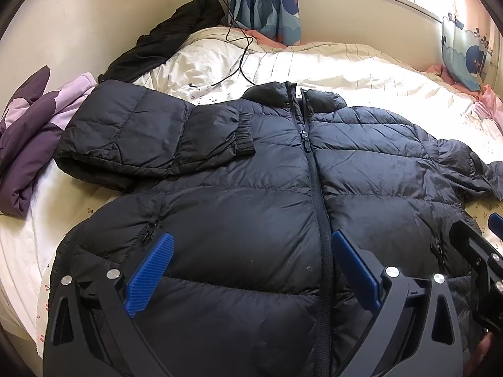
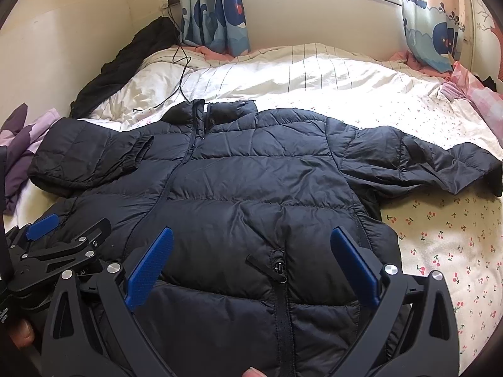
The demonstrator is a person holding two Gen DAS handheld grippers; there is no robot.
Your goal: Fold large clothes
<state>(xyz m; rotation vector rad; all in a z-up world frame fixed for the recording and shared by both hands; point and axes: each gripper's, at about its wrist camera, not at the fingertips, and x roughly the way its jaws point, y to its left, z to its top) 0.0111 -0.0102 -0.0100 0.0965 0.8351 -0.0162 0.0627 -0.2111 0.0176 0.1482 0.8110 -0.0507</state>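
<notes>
A black quilted puffer jacket (image 1: 251, 194) lies front up and zipped on the bed; it also shows in the right wrist view (image 2: 251, 188). Its left sleeve (image 1: 151, 138) is folded across the chest, cuff near the zipper. Its right sleeve (image 2: 424, 163) lies stretched out to the right. My left gripper (image 1: 251, 270) is open and empty above the jacket's lower front, straddling the zipper. My right gripper (image 2: 251, 264) is open and empty above the lower right front, over a pocket zipper (image 2: 279, 270). The left gripper also shows at the left edge of the right wrist view (image 2: 42, 221).
The bed has a white striped duvet (image 2: 298, 72) and a cherry-print sheet (image 2: 440, 238). Purple clothing (image 1: 28, 132) and a black garment (image 1: 163, 40) lie at the left by the wall. A black cable (image 1: 242, 56) trails across the duvet. Curtains (image 2: 217, 9) hang behind.
</notes>
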